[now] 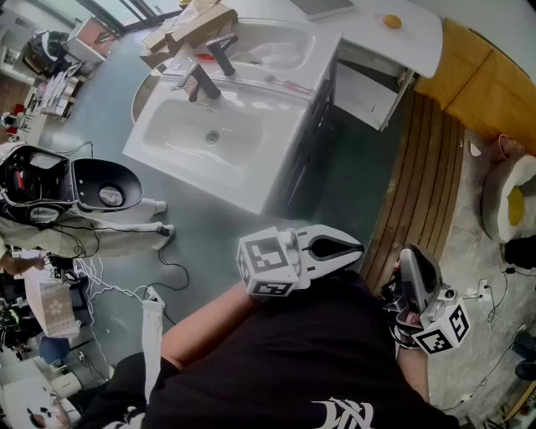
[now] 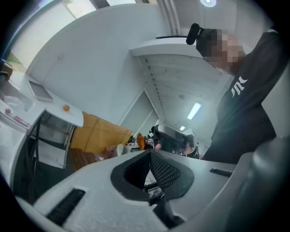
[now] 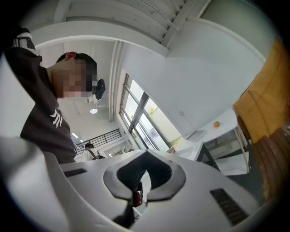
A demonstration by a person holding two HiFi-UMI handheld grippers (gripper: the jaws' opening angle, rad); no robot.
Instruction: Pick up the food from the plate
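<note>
A small orange piece of food (image 1: 391, 21) lies on a white tabletop (image 1: 419, 38) at the far top of the head view; I cannot make out a plate under it. It also shows as an orange dot (image 2: 66, 107) in the left gripper view and as another dot (image 3: 216, 123) in the right gripper view. Both grippers are held close to the person's body, far from the food. My left gripper (image 1: 358, 249) is shut, its tips touching with nothing between them. My right gripper (image 1: 412, 251) points up and is shut and empty too.
A white washbasin unit (image 1: 209, 134) with dark taps stands between me and the table, and a cardboard box (image 1: 188, 29) rests at its back. Wooden boards (image 1: 423, 184) run along the right. Cables and black equipment (image 1: 50, 184) clutter the left floor.
</note>
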